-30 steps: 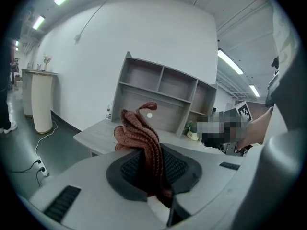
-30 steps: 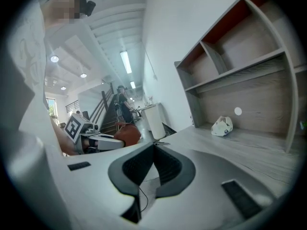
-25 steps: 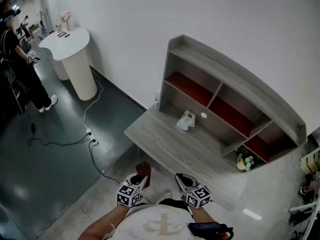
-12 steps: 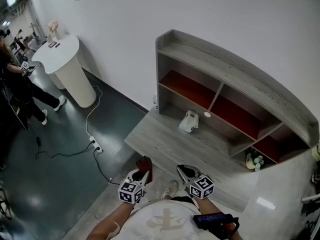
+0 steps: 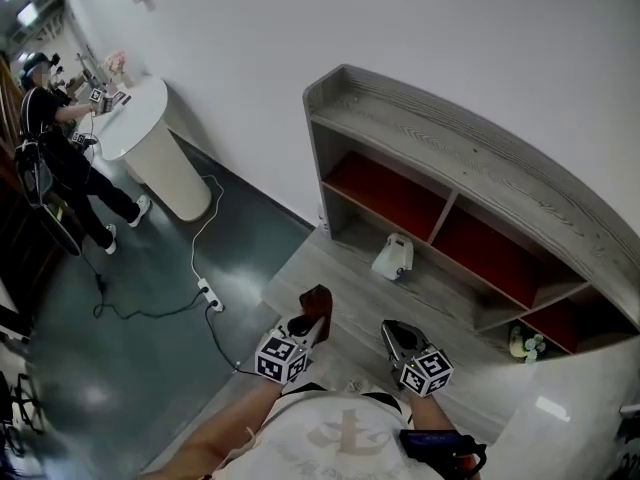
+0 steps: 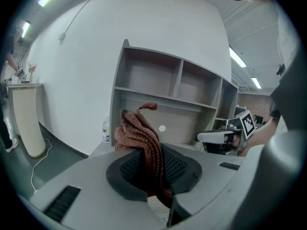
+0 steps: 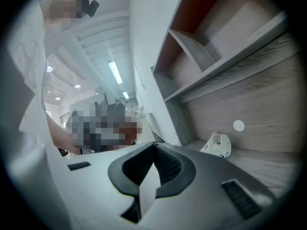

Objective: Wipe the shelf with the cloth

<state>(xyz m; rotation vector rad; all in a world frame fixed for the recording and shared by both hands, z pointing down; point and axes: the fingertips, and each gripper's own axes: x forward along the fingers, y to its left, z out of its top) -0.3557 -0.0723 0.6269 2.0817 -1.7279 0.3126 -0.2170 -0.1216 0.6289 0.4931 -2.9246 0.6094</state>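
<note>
A grey wooden shelf unit (image 5: 470, 173) with red-backed compartments stands on a grey desk (image 5: 340, 293) against the white wall. My left gripper (image 5: 308, 320) is shut on a reddish-brown knitted cloth (image 6: 144, 140), which sticks up from between the jaws. It hovers over the desk's front edge, short of the shelf (image 6: 168, 104). My right gripper (image 5: 397, 335) is beside it, jaws shut with nothing in them. A small white object (image 5: 393, 257) sits on the desk in front of the lowest shelf compartment, also in the right gripper view as a white bag-like thing (image 7: 217, 144).
A white pedestal table (image 5: 160, 153) stands at the far left with a person (image 5: 55, 163) beside it. A cable and power strip (image 5: 208, 293) lie on the dark floor. A small pale ornament (image 5: 525, 343) sits at the shelf's lower right.
The view has moved closer to the desk and shelf. Both grippers now hang over the desk's front edge; the cloth stays held in the left one.
</note>
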